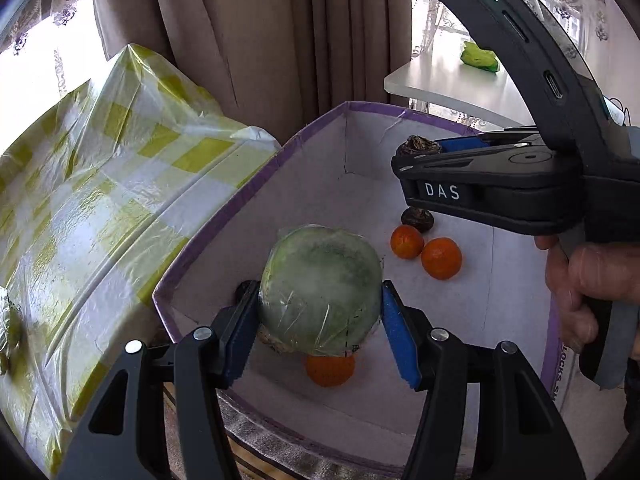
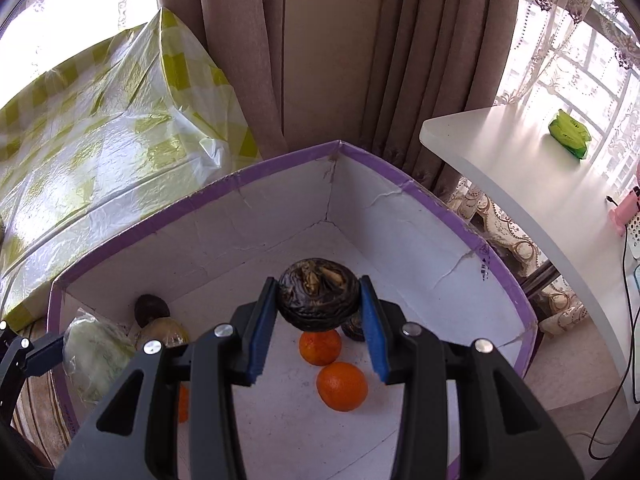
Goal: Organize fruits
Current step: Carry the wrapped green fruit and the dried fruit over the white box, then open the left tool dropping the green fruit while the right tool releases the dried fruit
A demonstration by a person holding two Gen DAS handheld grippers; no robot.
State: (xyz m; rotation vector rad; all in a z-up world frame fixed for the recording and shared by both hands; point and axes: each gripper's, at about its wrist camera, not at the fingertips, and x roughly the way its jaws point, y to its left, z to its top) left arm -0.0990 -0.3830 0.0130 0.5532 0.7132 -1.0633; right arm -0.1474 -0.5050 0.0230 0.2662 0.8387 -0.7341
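Note:
My left gripper (image 1: 320, 316) is shut on a green melon wrapped in clear film (image 1: 320, 288) and holds it above the floor of a white box with a purple rim (image 1: 256, 184). My right gripper (image 2: 318, 312) is shut on a dark wrinkled fruit (image 2: 318, 294), held over the same box (image 2: 400, 216); it also shows in the left wrist view (image 1: 420, 148). Oranges (image 1: 441, 258) (image 2: 342, 386) and another dark fruit (image 1: 417, 219) lie on the box floor. The wrapped melon shows at the left in the right wrist view (image 2: 96, 356).
A table with a yellow-checked plastic cover (image 1: 100, 200) stands left of the box. A white table (image 2: 500, 152) with a green packet (image 2: 570, 134) is at the right. Brown curtains (image 2: 320, 60) hang behind the box.

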